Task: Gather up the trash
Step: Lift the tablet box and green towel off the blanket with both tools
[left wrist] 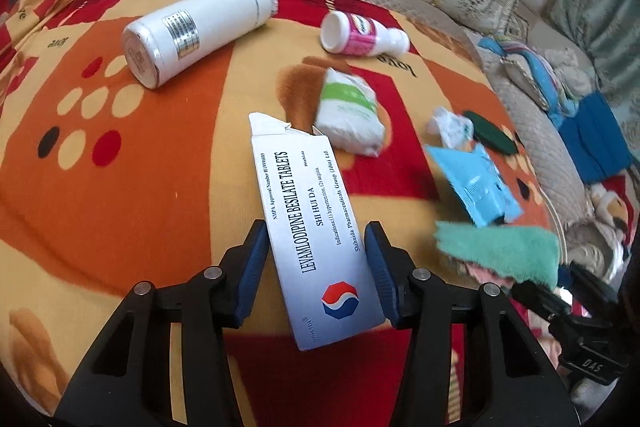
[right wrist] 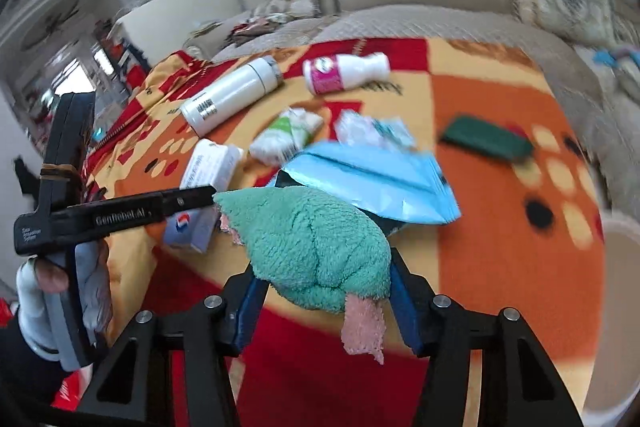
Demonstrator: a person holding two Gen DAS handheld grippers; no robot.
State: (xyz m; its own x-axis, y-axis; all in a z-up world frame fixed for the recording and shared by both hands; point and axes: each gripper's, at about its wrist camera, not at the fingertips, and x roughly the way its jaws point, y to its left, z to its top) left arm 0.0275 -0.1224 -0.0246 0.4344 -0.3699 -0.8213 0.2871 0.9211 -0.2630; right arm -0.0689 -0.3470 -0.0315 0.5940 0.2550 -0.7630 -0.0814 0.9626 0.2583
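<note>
1. The left gripper (left wrist: 316, 269) is closed on the medicine box (left wrist: 316, 227), its blue pads pressing the box's two long sides; the box, printed with tablet lettering and a red-and-blue emblem, points away from the camera with its torn flap at the far end.
2. The right gripper (right wrist: 320, 291) is clamped on a green towel (right wrist: 316, 247), which bulges up between the pads; a pink scrap hangs from the towel's near edge.
3. Taking the medicine box as landmark on the patterned blanket (left wrist: 120, 167): a tissue pack (left wrist: 348, 115) with a green band lies just beyond its far end; the white flask (left wrist: 196, 27) lies on its side well beyond and to the left; the pink-labelled bottle (left wrist: 362, 35) lies on its side farther back, right of the flask.
4. Right of the box lie a blue wrapper (left wrist: 476, 183), a crumpled white paper (left wrist: 448, 125) and a dark green flat object (left wrist: 490, 133); the paper and green object are close together.
5. In the right wrist view the blue wrapper sits directly behind the towel; whether they touch I cannot tell.
</note>
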